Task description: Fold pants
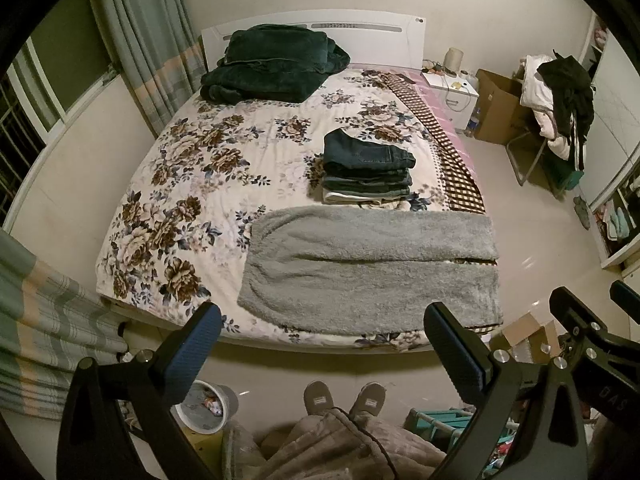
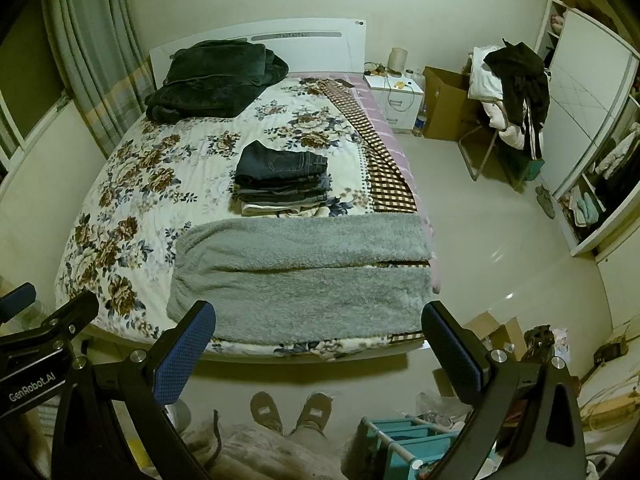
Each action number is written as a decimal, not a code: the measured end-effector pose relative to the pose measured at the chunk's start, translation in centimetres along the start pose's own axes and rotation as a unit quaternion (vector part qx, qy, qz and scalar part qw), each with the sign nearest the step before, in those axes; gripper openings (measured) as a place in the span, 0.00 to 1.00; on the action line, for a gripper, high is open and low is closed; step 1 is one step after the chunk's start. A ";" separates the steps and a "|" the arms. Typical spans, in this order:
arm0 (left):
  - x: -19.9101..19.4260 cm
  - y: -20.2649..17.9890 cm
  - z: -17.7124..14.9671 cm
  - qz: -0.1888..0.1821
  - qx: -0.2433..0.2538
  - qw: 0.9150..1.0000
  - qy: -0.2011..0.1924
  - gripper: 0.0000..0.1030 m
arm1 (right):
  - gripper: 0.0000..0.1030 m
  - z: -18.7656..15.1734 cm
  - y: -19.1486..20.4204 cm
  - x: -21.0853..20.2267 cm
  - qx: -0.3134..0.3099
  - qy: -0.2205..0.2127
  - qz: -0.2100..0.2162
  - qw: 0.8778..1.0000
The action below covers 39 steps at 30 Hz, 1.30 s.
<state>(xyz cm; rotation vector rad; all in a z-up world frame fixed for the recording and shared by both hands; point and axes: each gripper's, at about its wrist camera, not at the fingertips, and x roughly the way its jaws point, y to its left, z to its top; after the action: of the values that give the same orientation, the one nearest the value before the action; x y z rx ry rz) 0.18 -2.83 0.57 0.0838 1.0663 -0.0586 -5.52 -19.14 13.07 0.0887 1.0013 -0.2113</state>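
Grey fleece pants [image 1: 372, 268] [image 2: 304, 276] lie flat across the near end of the bed, both legs side by side and running to the right edge. Behind them sits a stack of folded jeans [image 1: 366, 170] [image 2: 282, 178]. My left gripper [image 1: 322, 340] hangs open above the floor just short of the bed's foot, nothing between its blue pads. My right gripper [image 2: 318, 338] is open too, at the same height and empty. The right gripper's body shows at the right edge of the left wrist view, the left one's at the left edge of the right wrist view.
The bed [image 1: 192, 184] has a floral cover, with a dark green blanket [image 1: 272, 64] folded at the headboard. A person's slippered feet [image 1: 344, 398] stand at the bed's foot. A bin [image 1: 208, 406] and a teal rack [image 2: 408, 440] flank them. A clothes-laden chair [image 2: 508, 96] stands at the right.
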 end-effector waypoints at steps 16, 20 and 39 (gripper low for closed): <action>-0.8 0.9 0.3 -0.004 0.001 1.000 -0.003 1.00 | 1.00 -0.1 0.1 -0.2 0.001 -0.001 -0.001 1.000; -0.7 1.1 0.2 -0.006 0.000 1.000 -0.003 1.00 | 1.00 -0.1 0.1 -0.2 0.000 -0.001 -0.001 1.000; -1.4 1.0 0.1 -0.007 -0.002 1.000 -0.008 1.00 | 1.00 0.0 0.6 -0.8 0.001 -0.002 0.001 1.000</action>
<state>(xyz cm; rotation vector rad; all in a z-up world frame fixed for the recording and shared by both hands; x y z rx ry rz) -0.29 -1.82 1.88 0.0727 1.0514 -0.0698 -5.82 -18.42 13.77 0.0920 0.9978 -0.2110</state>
